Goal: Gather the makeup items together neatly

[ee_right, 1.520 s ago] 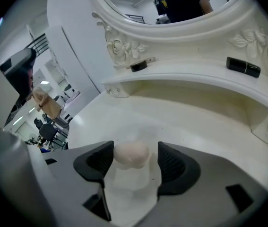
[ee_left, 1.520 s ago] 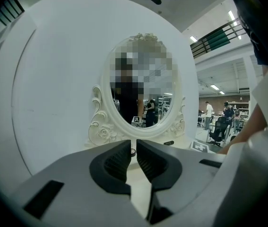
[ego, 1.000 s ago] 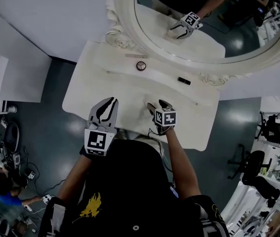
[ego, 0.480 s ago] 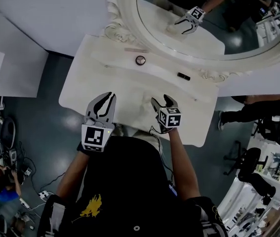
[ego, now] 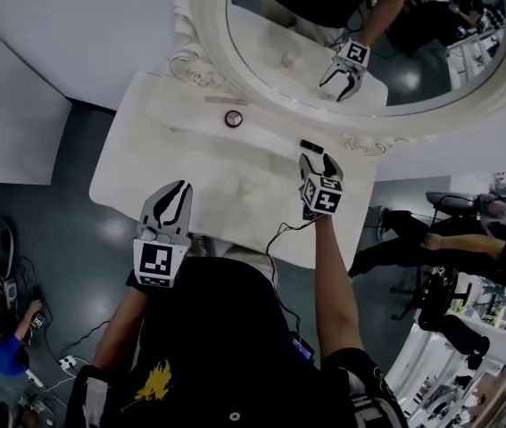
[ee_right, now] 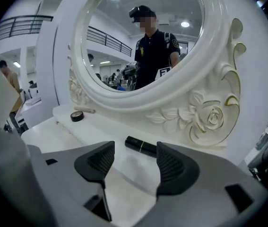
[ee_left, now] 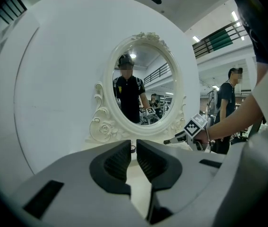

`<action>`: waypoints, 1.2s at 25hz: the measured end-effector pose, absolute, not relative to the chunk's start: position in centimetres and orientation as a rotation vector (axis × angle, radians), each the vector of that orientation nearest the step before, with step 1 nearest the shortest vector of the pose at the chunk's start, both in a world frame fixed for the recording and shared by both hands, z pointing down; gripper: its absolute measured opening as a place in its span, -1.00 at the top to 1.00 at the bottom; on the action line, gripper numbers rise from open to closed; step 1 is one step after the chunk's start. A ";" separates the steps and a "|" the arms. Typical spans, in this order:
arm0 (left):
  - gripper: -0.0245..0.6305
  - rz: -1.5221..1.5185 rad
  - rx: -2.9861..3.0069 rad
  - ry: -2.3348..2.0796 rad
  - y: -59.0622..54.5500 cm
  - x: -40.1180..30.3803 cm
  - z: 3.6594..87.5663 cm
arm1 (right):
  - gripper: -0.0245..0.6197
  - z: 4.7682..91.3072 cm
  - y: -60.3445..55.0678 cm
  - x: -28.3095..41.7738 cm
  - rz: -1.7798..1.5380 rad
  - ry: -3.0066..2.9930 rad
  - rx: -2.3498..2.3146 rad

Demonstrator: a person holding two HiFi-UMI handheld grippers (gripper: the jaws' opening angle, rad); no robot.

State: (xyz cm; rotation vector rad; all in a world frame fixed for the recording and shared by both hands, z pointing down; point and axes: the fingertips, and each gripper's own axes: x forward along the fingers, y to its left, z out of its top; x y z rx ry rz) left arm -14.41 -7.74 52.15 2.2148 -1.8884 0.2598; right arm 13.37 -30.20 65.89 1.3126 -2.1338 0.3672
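A black lipstick tube (ego: 311, 145) (ee_right: 141, 146) lies at the back right of the white vanity table (ego: 145, 163), by the mirror frame. My right gripper (ego: 318, 160) (ee_right: 134, 149) is open and empty, its tips just short of the tube. A round dark compact (ego: 233, 119) (ee_right: 77, 116) sits at the back middle, with a thin pinkish stick (ego: 224, 100) (ee_right: 89, 110) behind it. Over the table's front left edge, my left gripper (ego: 179, 188) (ee_left: 134, 145) is shut on nothing and points at the compact (ee_left: 133, 148).
A large oval mirror (ego: 360, 34) in an ornate white frame (ee_right: 209, 117) rises behind the items. A cable (ego: 275, 239) hangs from the right gripper over the front edge. An office chair (ego: 453, 212) and a person (ego: 413, 243) are on the floor at the right.
My right gripper has moved from the table's front middle toward the back right, up to the lipstick tube. The left gripper has stayed where it was.
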 end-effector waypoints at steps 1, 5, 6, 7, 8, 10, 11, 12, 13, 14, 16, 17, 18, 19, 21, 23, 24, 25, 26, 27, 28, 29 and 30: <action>0.78 0.280 2.210 -1.881 -7.6 -14.3 52.1 | 0.00 65.9 -31.0 13.6 0.356 -2.127 1.311; 0.78 0.324 2.206 -1.883 -7.3 -14.0 51.6 | 0.00 66.4 -33.0 14.3 0.283 -2.123 1.234; 0.78 0.328 2.203 -1.888 -7.3 -14.1 51.5 | -0.01 66.8 -33.2 14.5 0.264 -2.118 1.196; 0.78 0.330 2.199 -1.894 -7.3 -14.2 51.5 | -0.02 67.2 -33.4 14.6 0.250 -2.111 1.157; 0.78 0.333 2.192 -1.900 -7.3 -14.4 51.5 | -0.04 67.7 -33.6 14.6 0.245 -2.103 1.122; 0.78 0.342 2.182 -1.907 -7.2 -14.6 51.5 | -0.07 68.5 -33.8 14.7 0.257 -2.096 1.072; 0.78 0.347 2.181 -1.907 -7.2 -14.6 51.6 | -0.07 68.7 -33.9 14.7 0.267 -2.100 1.057; 0.78 0.349 2.182 -1.905 -7.2 -14.5 51.6 | -0.07 68.8 -33.8 14.6 0.276 -2.108 1.042; 0.78 0.350 2.185 -1.903 -7.3 -14.3 51.6 | -0.01 68.8 -33.6 14.4 0.277 -2.115 1.023; 0.78 0.348 2.190 -1.900 -7.4 -14.2 51.6 | 0.10 68.8 -33.4 14.1 0.269 -2.122 0.999; 0.78 0.345 2.202 -1.896 -7.6 -13.8 51.4 | 0.39 68.7 -32.6 13.4 0.221 -2.116 0.956; 0.78 0.343 2.209 -1.893 -7.7 -13.6 51.3 | 0.43 68.7 -32.2 13.2 0.196 -2.104 0.950; 0.78 0.341 2.217 -1.889 -7.8 -13.4 51.2 | 0.46 68.7 -31.9 13.1 0.182 -2.091 0.954; 0.78 0.336 2.223 -1.884 -7.8 -13.3 51.1 | 0.49 68.8 -31.5 13.0 0.183 -2.082 0.965; 0.78 0.325 2.238 -1.876 -7.7 -13.1 50.8 | 0.51 68.7 -30.6 12.8 0.205 -2.075 1.001; 0.78 0.315 2.252 -1.868 -7.5 -12.9 50.7 | 0.53 68.5 -29.5 12.5 0.221 -2.075 1.040; 0.78 0.309 2.254 -1.866 -7.3 -12.9 50.6 | 0.53 68.5 -28.8 12.5 0.227 -2.075 1.055; 0.78 0.302 2.253 -1.865 -7.1 -12.8 50.7 | 0.54 68.5 -28.2 12.4 0.235 -2.076 1.068; 0.78 0.296 2.251 -1.865 -6.9 -12.8 50.7 | 0.54 68.5 -27.5 12.4 0.247 -2.076 1.085; 0.78 0.291 2.252 -1.864 -6.8 -12.9 50.8 | 0.54 68.5 -27.0 12.4 0.266 -2.074 1.111; 0.78 0.290 2.259 -1.860 -6.7 -12.9 50.8 | 0.54 68.6 -26.4 12.5 0.293 -2.068 1.153; 0.78 0.292 2.271 -1.853 -6.6 -13.1 50.8 | 0.54 68.6 -25.8 12.6 0.329 -2.055 1.209; 0.78 0.294 2.284 -1.844 -6.5 -13.2 50.8 | 0.54 68.6 -25.1 12.9 0.372 -2.035 1.278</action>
